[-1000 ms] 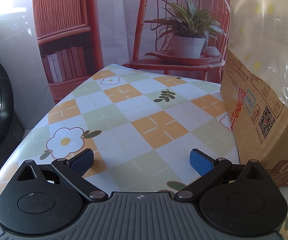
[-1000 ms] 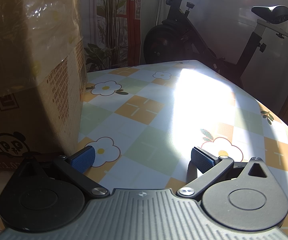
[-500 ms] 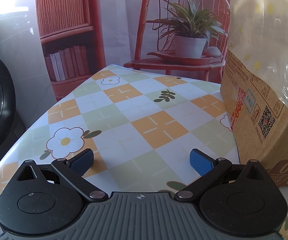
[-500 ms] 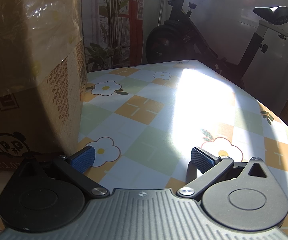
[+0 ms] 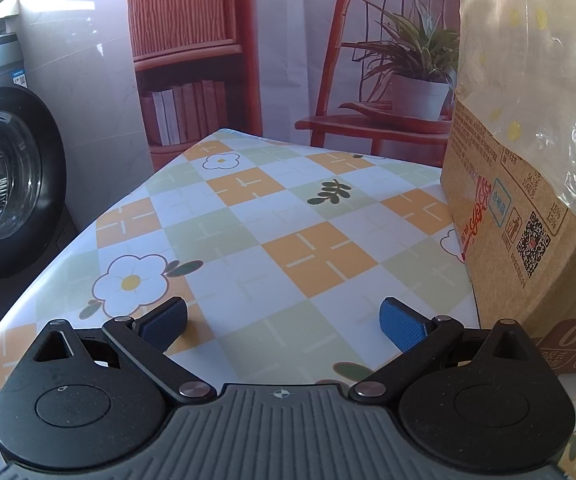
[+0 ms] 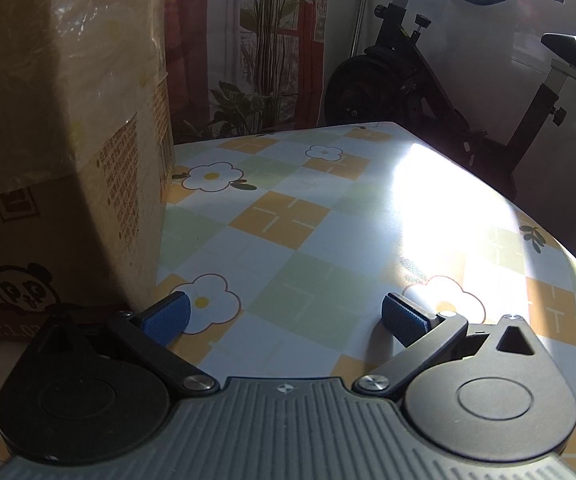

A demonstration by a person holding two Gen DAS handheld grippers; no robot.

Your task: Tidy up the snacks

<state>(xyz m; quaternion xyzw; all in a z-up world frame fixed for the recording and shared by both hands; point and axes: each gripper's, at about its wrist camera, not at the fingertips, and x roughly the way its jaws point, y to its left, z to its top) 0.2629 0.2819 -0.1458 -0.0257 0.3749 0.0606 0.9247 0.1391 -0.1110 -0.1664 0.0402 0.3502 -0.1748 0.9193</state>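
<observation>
Cardboard snack carton (image 5: 499, 216), plastic-lined, standing on the floral table (image 5: 248, 240) between left gripper (image 5: 284, 322) and right gripper (image 6: 286, 316); both spread wide, empty. Likely stiff, bulky; grip by side walls.
</observation>
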